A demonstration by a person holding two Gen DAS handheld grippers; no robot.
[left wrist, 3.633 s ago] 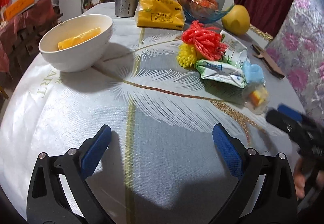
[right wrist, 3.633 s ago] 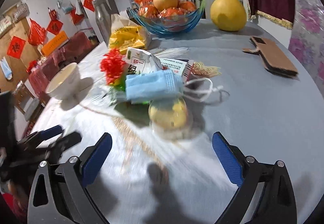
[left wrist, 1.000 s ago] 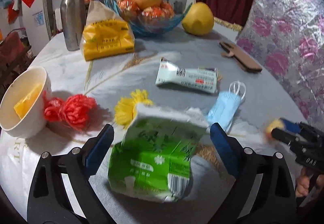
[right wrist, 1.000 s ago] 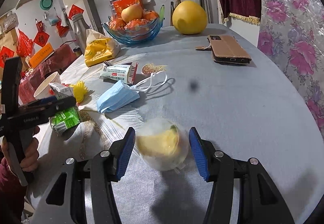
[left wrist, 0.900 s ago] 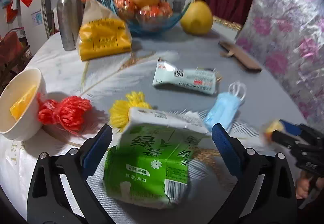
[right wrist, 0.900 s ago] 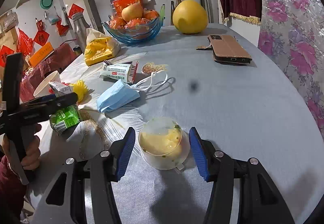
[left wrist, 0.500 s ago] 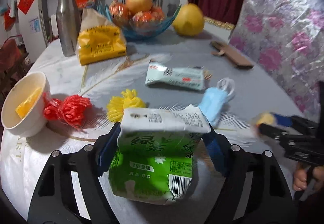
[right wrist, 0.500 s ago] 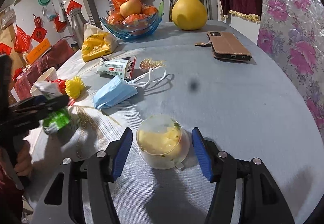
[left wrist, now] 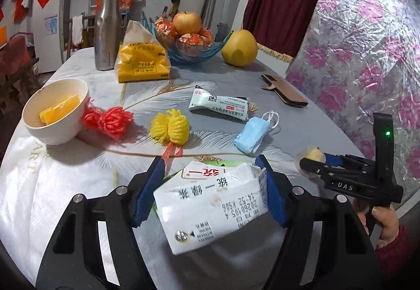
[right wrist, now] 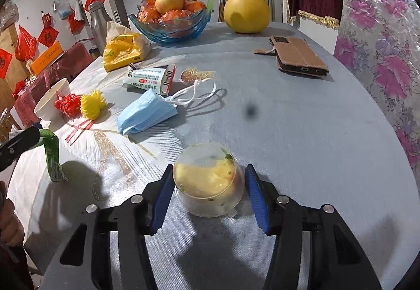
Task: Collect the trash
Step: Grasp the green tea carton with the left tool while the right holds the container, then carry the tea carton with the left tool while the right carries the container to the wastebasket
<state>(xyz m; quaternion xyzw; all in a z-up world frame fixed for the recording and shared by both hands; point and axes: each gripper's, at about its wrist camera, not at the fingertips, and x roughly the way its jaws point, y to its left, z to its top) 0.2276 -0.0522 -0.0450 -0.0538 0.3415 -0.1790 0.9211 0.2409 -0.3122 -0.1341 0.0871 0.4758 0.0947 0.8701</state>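
Observation:
My left gripper (left wrist: 210, 185) is shut on a crushed green-and-white drink carton (left wrist: 212, 200) and holds it tilted above the table; the carton also shows at the left in the right wrist view (right wrist: 52, 156). My right gripper (right wrist: 208, 190) is shut on a clear plastic cup of yellow food (right wrist: 208, 180), held just above the tablecloth; it also shows in the left wrist view (left wrist: 311, 156). On the table lie a blue face mask (left wrist: 252, 134), a white wrapper (left wrist: 219, 106), a yellow string ball (left wrist: 169, 127) and a red string ball (left wrist: 109, 121).
A white bowl (left wrist: 53, 111) with yellow food stands at the left. At the back are a steel bottle (left wrist: 106, 33), a yellow bag (left wrist: 141, 62), a blue fruit bowl (left wrist: 193, 50) and a pomelo (left wrist: 239, 47). A phone in a brown case (right wrist: 299, 58) lies right.
My left gripper has closed on the carton, lifted it off the table and tipped it over. My right gripper has raised the cup slightly.

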